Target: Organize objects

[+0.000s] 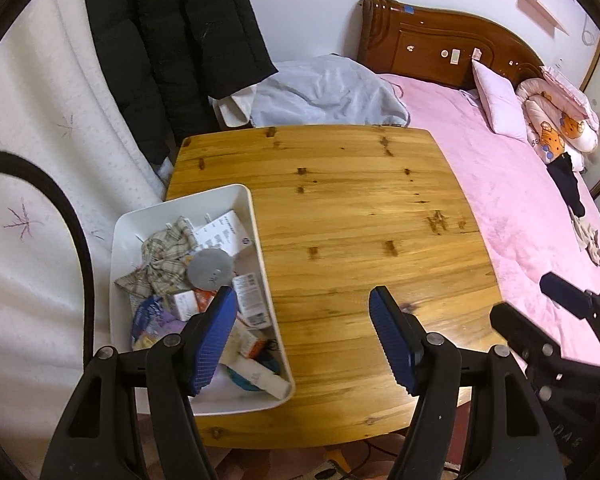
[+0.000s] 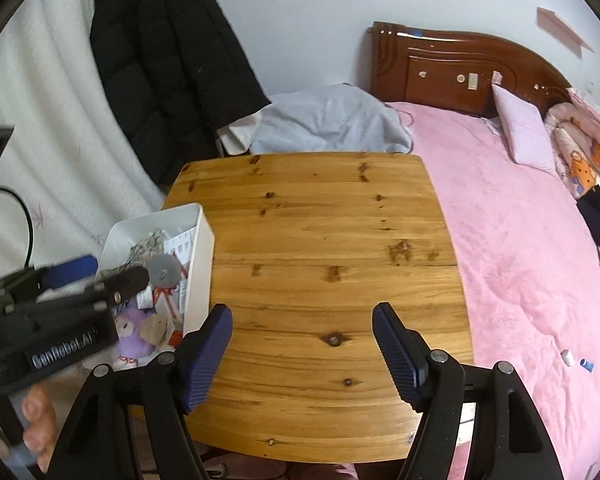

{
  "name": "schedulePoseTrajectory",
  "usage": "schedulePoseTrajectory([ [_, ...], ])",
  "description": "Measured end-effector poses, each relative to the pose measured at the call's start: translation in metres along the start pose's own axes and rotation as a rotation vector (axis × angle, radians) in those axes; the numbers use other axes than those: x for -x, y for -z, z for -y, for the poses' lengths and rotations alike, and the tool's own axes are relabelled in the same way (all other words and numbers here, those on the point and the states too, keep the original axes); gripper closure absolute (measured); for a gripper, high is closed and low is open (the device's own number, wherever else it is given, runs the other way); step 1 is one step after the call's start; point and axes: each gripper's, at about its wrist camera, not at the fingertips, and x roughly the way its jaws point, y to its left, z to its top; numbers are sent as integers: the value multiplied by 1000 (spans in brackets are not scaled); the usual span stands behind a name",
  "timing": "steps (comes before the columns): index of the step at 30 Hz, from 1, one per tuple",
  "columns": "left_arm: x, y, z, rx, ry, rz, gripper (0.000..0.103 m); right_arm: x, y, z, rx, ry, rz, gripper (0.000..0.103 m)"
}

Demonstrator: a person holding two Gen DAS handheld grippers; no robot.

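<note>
Wooden table [image 1: 360, 216] beside pink bed [image 1: 512, 200]; both grippers gape apart, holding nothing

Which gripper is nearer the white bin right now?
Left. The left gripper hangs at the white bin, one finger over its contents. The right gripper sits over bare wooden table, off to the bin's right. Both open, empty.

Both grippers were matte black plastic frames with silver round bolt heads at the pivots. The left gripper [image 1: 304, 336] carried ribbed, dark blue finger pads [image 1: 216, 340], as did the right gripper [image 2: 302, 354]. In the right wrist view, raised "GenRobot.AI" lettering ran along the left gripper's body.
</note>
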Motion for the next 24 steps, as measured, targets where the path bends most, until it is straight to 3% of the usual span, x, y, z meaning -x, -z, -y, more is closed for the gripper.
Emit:
schedulePoseTrajectory([
  [11, 3, 9, 36, 6, -20, 2, 31, 13, -1, 22, 14, 31, 49, 25],
  [24, 10, 14, 46, 35, -53, 30, 31, 10, 1, 37, -9, 24, 27, 25],
])
